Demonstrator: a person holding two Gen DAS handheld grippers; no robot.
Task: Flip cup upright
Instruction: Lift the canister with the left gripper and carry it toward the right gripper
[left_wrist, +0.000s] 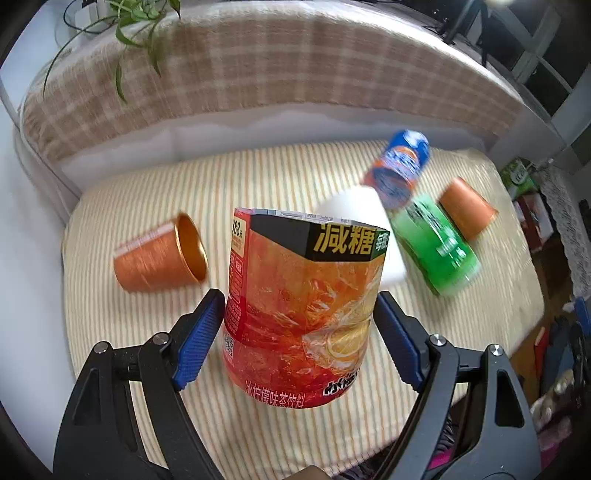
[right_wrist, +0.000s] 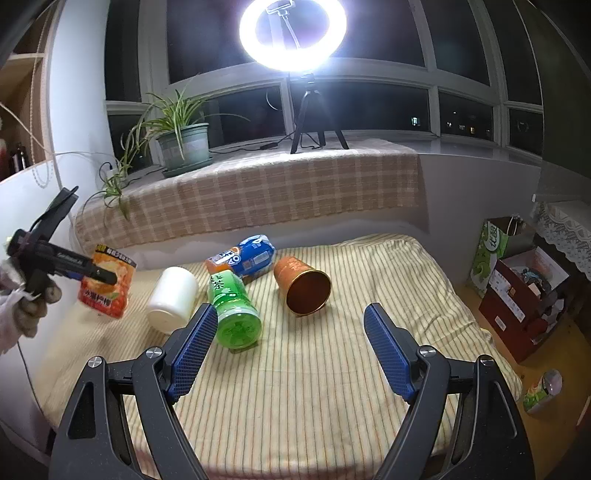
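My left gripper (left_wrist: 299, 321) is shut on a red-orange labelled cup (left_wrist: 301, 306) and holds it near upright, open end up, above the striped mat (left_wrist: 258, 424). It also shows in the right wrist view (right_wrist: 107, 286) at the far left. My right gripper (right_wrist: 290, 345) is open and empty above the mat. Lying on their sides are an orange cup (left_wrist: 159, 254), a second orange cup (right_wrist: 303, 290), a white cup (right_wrist: 171, 299), a green cup (right_wrist: 232, 314) and a blue cup (right_wrist: 245, 256).
A checked cloth (right_wrist: 258, 188) covers the window ledge behind the mat, with a potted plant (right_wrist: 184, 144) and a ring light on a tripod (right_wrist: 293, 37). Boxes (right_wrist: 517, 295) stand on the floor to the right. The mat's front edge is near me.
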